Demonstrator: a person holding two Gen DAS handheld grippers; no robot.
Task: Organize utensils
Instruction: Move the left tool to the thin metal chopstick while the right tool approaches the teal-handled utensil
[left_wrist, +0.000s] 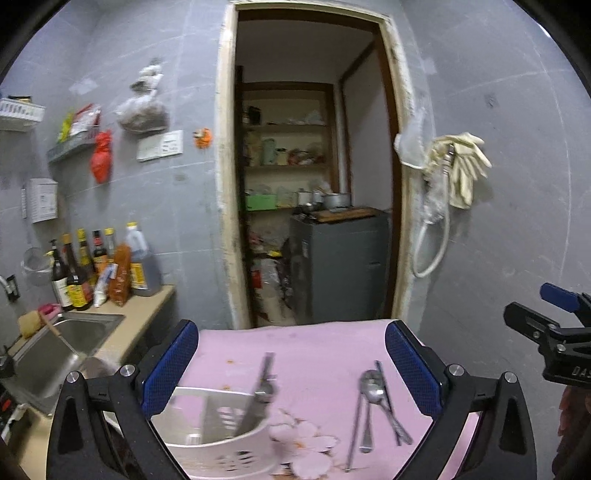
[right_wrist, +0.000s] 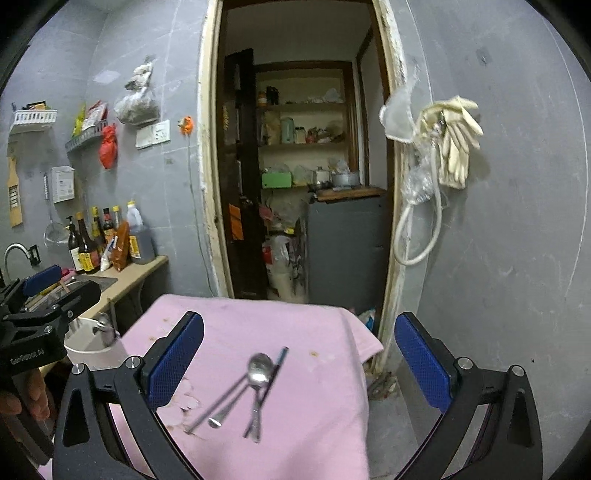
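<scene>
Landmark: white utensil holder (left_wrist: 218, 428), at the left edge of the pink cloth (left_wrist: 317, 347).

Left gripper (left_wrist: 291, 369) hung right over the holder, jaws spread wide, nothing between the pads. Holder sat against the left pad, partly inside the jaw span. One blurred metal utensil (left_wrist: 260, 391) already stood in it, leaning up and to the right.

Right of the holder, apart from it on open cloth: loose bundle of spoon (right_wrist: 258, 367), metal chopsticks (right_wrist: 218, 406) and at least one more handle, count unclear. Long axes ran roughly near-to-far, fanned slightly, spoon bowl at the far end, handles toward the grippers.

Right gripper (right_wrist: 299, 360) sat directly above the bundle, jaws also wide apart and empty, bundle centred in the gap. So the right was the nearer hand for the pick; jaw line crossed the handles, probably usable as is.

Room: bare cloth around the bundle. Cloth edge dropped off further right of it. The path back to the holder ran toward the left gripper, likely the only clash risk.
</scene>
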